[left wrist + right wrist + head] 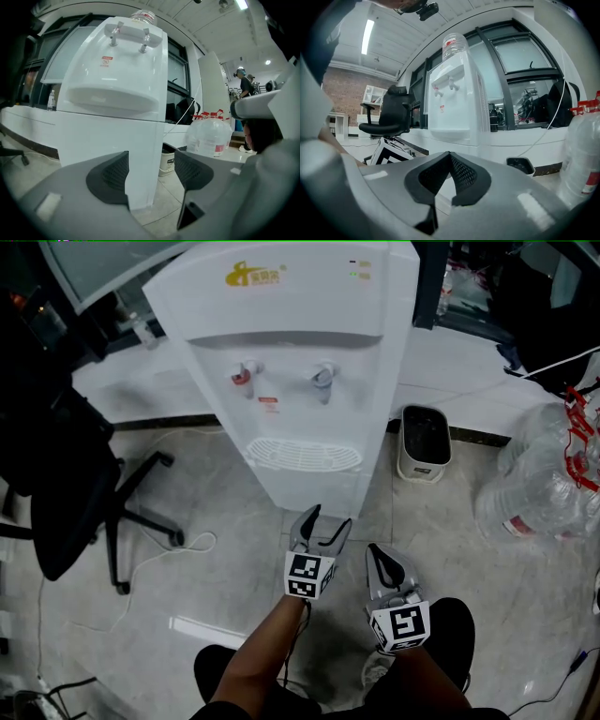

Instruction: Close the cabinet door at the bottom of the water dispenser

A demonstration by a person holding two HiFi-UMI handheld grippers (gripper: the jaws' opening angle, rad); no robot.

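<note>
Two units: left hand-held gripper [330, 517], released and empty, is facing cabinet door [93, 138] directly ahead; right hand-held gripper [373, 552], clenched on nothing, is sitting farther back.

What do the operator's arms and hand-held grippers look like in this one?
The left hand-held gripper and right hand-held gripper have grey bodies with black ribbed pads. Each carries a white cube with black square markers. The forearms are bare; no sleeves show.
</note>
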